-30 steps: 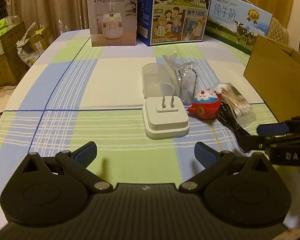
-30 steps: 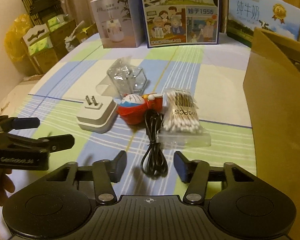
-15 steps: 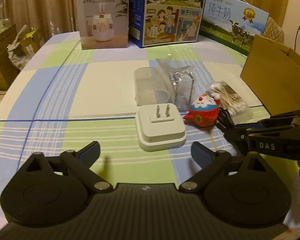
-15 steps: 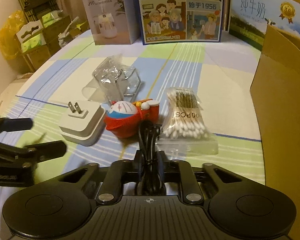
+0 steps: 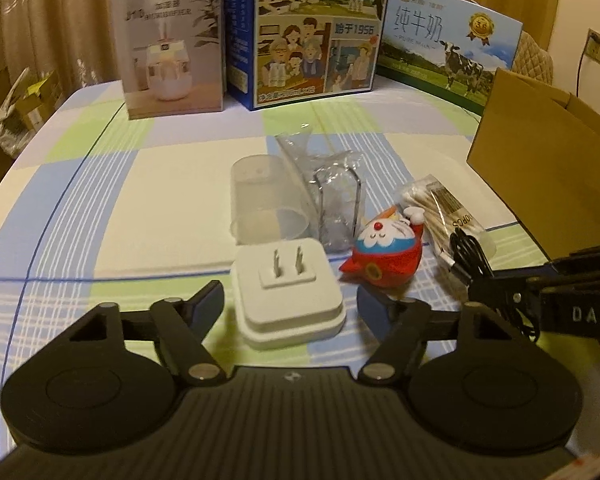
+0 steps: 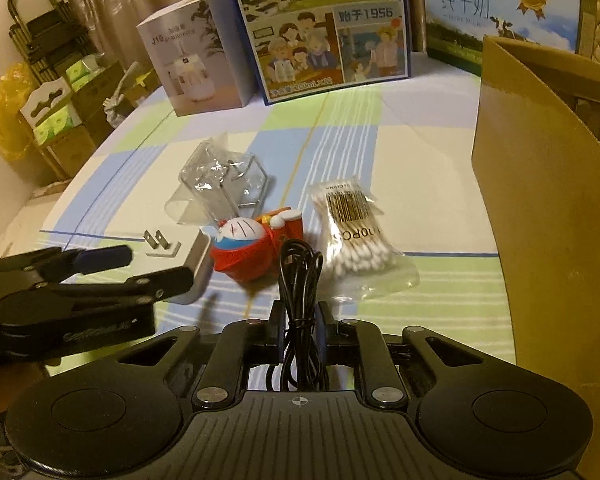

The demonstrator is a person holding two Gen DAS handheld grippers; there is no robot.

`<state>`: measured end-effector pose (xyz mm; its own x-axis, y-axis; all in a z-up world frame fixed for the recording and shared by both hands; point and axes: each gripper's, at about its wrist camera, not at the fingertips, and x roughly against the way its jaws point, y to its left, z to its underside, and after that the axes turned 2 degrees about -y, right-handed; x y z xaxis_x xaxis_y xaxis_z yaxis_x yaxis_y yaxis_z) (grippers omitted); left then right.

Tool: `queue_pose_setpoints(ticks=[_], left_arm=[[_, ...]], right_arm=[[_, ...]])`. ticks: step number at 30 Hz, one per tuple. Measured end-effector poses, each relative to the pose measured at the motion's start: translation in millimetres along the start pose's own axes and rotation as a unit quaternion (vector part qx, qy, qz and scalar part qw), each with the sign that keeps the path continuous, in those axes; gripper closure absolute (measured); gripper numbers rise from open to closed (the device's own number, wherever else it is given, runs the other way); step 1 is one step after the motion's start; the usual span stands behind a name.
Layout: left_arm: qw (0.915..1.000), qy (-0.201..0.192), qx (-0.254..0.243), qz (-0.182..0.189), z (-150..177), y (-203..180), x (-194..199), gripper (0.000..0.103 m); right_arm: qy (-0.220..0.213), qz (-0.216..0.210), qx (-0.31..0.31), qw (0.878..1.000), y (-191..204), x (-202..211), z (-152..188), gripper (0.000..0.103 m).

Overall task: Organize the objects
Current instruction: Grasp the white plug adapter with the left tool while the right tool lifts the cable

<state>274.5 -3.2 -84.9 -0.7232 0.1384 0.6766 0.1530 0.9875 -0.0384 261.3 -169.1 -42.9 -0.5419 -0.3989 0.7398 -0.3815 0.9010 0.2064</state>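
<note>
Black cable point(image 6: 298, 276) pinched in right hand-held gripper point(image 6: 299, 326); left hand-held gripper point(image 5: 290, 300) wide around white charger point(image 5: 288, 294).

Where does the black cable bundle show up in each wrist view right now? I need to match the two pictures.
Left wrist: the black cable is at the right edge, between the cotton swab pack and the right gripper.
Right wrist: lower centre, clamped between the right gripper's fingers.
Shared landmark: the red and white toy, just left of the cable in both.

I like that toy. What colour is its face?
The toy has a white face; left wrist view.
</note>
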Motion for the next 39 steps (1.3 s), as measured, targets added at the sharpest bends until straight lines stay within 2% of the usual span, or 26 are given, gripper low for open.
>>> queue_pose_setpoints(ticks=[4,13,24,32,39], left_arm=[[0.9999,0.005,-0.008,-0.009,-4,-3,-11,0.046],[0.9996,0.01,-0.015,-0.022,-5,-4,-17,0.041],[0.9992,0.028,0.001,-0.028,0,-1,-19,0.043],[0.9991,0.026,0.022,-0.024,4,-1,9,0.043],[0.999,0.014,0.039,-0.018,7,-18,51,0.043]], right_arm=[[0.0,0.002,0.001,1.0,0,0,-1,0.092],[0.003,0.001,0.0,1.0,1,-1,1,0.091],[0.001,-0.002,0.0,1.0,3,-1,3,0.091],[-0.013,-0.008,-0.004,1.0,4,9,0,0.091],[-0.028,-0.008,-0.004,1.0,9,43,11,0.091]])
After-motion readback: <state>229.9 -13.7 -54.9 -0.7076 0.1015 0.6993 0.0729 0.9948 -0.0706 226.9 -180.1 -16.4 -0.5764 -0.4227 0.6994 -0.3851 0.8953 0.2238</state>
